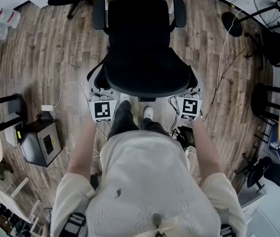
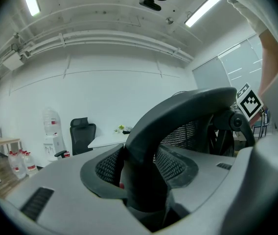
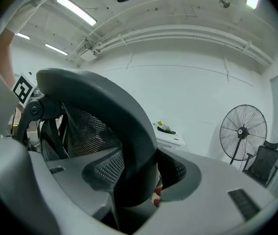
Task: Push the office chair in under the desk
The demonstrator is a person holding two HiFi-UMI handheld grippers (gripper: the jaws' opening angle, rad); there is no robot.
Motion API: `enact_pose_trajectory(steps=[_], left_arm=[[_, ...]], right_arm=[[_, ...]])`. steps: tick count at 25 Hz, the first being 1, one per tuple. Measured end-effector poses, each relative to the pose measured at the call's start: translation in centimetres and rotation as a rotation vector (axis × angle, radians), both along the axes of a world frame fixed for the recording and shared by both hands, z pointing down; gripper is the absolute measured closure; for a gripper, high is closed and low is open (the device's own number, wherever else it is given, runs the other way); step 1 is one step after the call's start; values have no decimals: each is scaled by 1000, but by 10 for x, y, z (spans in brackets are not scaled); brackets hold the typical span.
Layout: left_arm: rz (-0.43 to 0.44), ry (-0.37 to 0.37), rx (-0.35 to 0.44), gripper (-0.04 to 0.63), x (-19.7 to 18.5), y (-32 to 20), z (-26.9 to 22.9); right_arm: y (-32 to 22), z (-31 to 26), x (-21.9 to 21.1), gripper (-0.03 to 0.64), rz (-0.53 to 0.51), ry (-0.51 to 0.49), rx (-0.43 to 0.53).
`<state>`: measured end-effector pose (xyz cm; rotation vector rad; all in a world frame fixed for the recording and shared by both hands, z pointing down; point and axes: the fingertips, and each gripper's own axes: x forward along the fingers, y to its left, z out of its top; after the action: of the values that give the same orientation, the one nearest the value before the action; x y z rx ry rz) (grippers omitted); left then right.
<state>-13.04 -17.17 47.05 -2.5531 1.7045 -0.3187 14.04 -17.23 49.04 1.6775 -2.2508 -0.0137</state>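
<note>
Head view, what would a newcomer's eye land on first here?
The big black office chair fills the centre, its back toward the person standing behind it. The left tool and the right tool each clamp one side of that back. A standing fan sits at the far upper right.

Office chair [image 2: 188,111]: mesh back, matt plastic frame; wood-plank floor [image 1: 56,58].

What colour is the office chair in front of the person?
A black mesh-backed office chair; the head view shows it best.
</note>
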Motion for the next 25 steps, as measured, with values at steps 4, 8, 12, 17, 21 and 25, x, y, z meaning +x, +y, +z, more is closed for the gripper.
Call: enact_pose_trajectory(steps=[4,8,12,17,21,25], left_arm=[[6,1,-2,375,-4,-14,1],[18,9,0,375,-13,-30,-2],[29,3,-6,374,-24,-41,-1],[43,3,-4,374,-36,-57,-1],[57,3,-5,374,-46,-68,0],[71,1,-6,374,-49,-74,-2]], right_arm=[[-13,0,-4,397,5,0,-2],[-25,0,-13,397,17,3,-7],[-33,-1,-24,397,30,4,-8],[-44,2,-35,397,48,10,-12],[-51,2,-45,397,61,10,-7],[-53,3,-48,397,78,14,-13]])
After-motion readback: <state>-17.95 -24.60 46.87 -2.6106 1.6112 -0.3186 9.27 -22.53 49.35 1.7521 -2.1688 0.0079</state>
